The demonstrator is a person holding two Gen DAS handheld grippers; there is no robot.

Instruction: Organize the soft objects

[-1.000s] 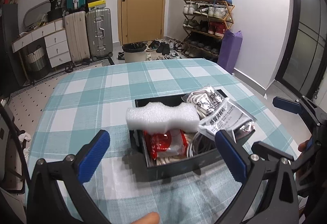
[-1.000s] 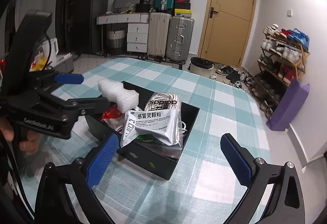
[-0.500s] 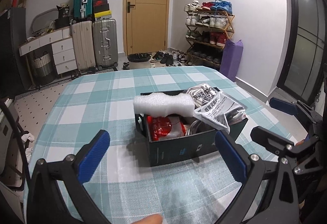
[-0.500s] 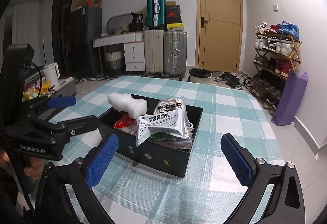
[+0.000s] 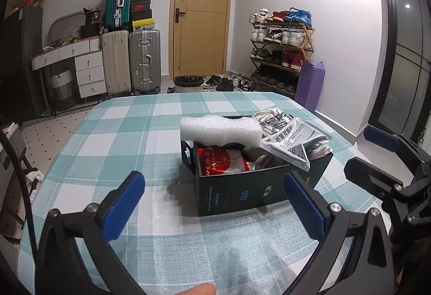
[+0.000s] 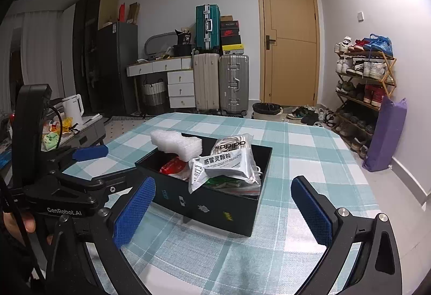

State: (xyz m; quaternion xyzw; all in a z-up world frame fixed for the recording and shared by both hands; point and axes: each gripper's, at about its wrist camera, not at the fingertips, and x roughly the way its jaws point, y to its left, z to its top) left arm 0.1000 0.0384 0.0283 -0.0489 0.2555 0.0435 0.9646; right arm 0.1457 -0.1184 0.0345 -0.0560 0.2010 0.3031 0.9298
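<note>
- Left gripper [image 5: 214, 200]: you are holding it low over the near edge of the table, blue pads spread wide, nothing sitting between them. A fingertip [image 5: 200, 289] is showing at the bottom edge of the left wrist view.
- Right gripper [image 6: 222, 210]: you are holding it wide apart too, empty, pointing at the box from the box's right-hand side. In the left wrist view it is showing at the right edge [image 5: 377, 157], near the box's corner but apart from it.
- Checked tablecloth [image 5: 113, 139]: teal and white, lying flat under everything.
- Black box [image 5: 242, 191]: it is standing on the cloth just beyond both grippers, open-topped, filled above its rim.
- Red packet [image 5: 221, 164]: it is lying inside the box at the left end, below the rim.
- White foam piece [image 5: 221, 129]: it is resting across the box's left end, bridging the rim and sticking up above it.
- Silver printed pouch [image 6: 223, 165]: it is lying on top of the pile, overhanging the box's near wall in the right wrist view.
- Clear bag with black lettering [image 6: 231, 145]: it is sitting just behind the pouch, touching it.
- White cord [image 5: 265, 160]: it is coiling under the pouch; how much is there you cannot tell.
- Waste bin [image 5: 188, 83], suitcases [image 5: 144, 60], shoe rack [image 5: 282, 50], door [image 5: 202, 15]: they are standing on the floor beyond the table, well apart from it.
</note>
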